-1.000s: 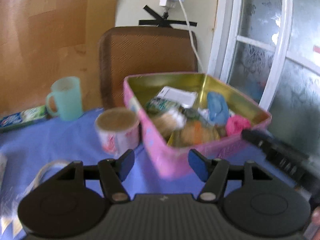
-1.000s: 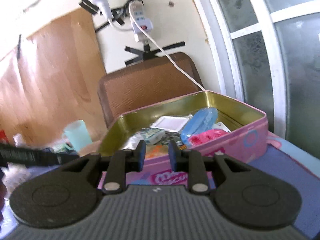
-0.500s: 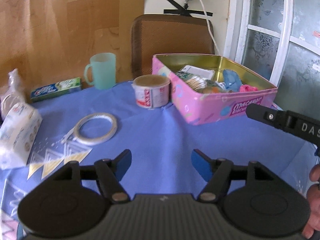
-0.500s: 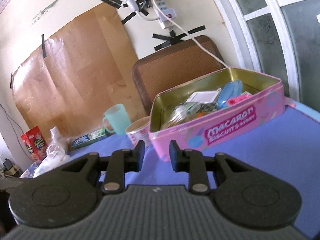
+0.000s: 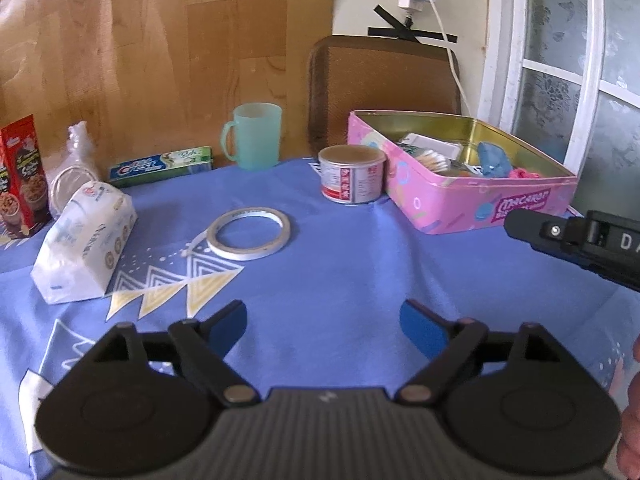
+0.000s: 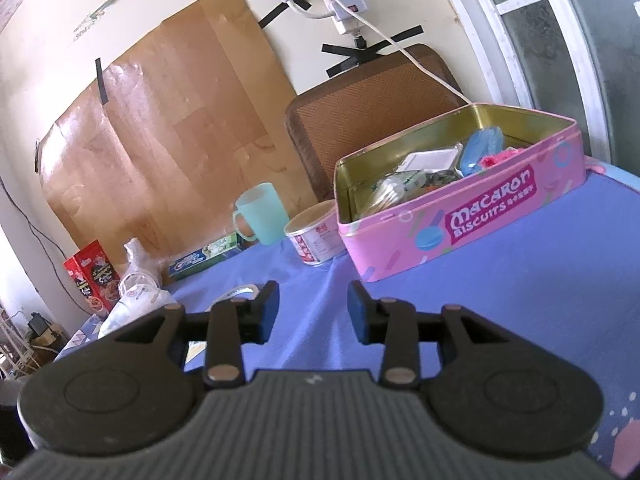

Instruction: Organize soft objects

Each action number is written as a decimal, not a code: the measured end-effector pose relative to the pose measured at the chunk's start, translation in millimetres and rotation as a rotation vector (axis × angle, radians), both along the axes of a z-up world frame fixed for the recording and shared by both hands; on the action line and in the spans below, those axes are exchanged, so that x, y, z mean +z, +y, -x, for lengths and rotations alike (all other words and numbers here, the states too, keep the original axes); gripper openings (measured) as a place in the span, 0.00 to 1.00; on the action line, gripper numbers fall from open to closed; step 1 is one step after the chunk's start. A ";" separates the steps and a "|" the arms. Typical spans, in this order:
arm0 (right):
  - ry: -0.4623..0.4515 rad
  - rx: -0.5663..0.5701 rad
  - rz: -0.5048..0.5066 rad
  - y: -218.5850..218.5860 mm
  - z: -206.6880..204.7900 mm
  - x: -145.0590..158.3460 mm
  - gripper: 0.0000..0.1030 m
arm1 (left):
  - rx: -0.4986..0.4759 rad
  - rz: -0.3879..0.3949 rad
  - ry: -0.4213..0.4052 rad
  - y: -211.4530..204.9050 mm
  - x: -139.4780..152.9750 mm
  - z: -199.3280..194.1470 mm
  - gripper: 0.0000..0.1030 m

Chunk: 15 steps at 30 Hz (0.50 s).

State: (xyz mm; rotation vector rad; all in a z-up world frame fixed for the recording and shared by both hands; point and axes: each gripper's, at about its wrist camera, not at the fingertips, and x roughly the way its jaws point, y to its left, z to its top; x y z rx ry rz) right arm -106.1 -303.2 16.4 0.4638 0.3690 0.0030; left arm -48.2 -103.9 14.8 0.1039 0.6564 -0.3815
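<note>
Currently both empty: left gripper [image 5: 323, 326] opening wide, tissue pack [image 5: 84, 242] ahead-left likely next for pink tin [image 5: 476, 200]; right gripper [image 6: 313, 312] narrower, opening.

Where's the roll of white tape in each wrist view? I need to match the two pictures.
Left wrist: the roll of white tape lies flat on the blue cloth, centre-left, in front of the small can.
Right wrist: only a sliver of it shows, low and left of centre, just behind this gripper's left finger.
Shared landmark: the pink biscuit tin.
</note>
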 end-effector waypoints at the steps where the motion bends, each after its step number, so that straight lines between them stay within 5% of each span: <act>1: -0.002 0.002 0.000 0.6 0.6 0.6 0.40 | 0.005 -0.002 -0.003 0.7 -0.4 0.7 0.89; 15: -0.019 -0.032 -0.013 -1.0 7.2 1.7 0.47 | -0.001 -0.023 -0.019 -0.7 -2.4 3.4 0.90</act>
